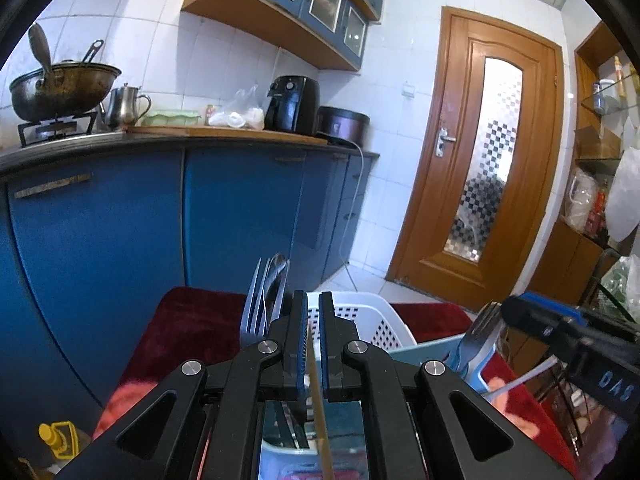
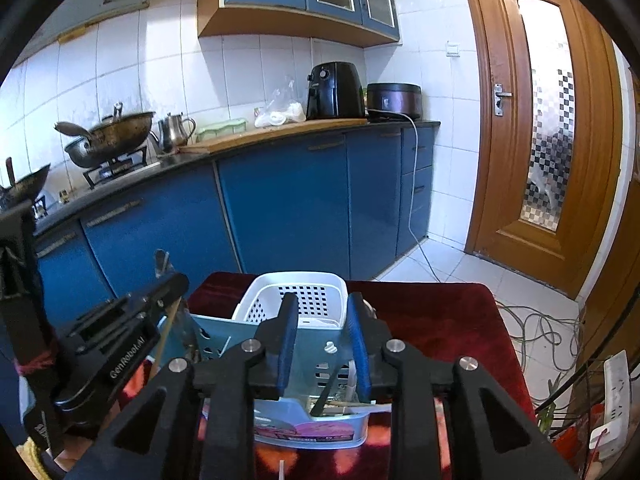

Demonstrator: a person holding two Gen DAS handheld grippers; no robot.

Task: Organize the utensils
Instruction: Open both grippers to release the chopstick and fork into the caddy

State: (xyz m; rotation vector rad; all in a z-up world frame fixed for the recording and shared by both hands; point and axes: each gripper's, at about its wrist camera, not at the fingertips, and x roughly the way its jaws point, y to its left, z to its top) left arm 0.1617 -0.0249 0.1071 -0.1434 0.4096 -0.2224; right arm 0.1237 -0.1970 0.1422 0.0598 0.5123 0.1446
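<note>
Each hand-held gripper (image 1: 314,320) — black linkage; blue pads (image 2: 286,344); silver screws.

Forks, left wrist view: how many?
2. One fork stands just left of the left claw, beside a spoon. The other fork sits in the blue holder at right. More may be hidden.

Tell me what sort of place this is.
A home kitchen, most likely: a wok sits on a gas stove, an air fryer stands on the counter, with blue cabinets below.
</note>
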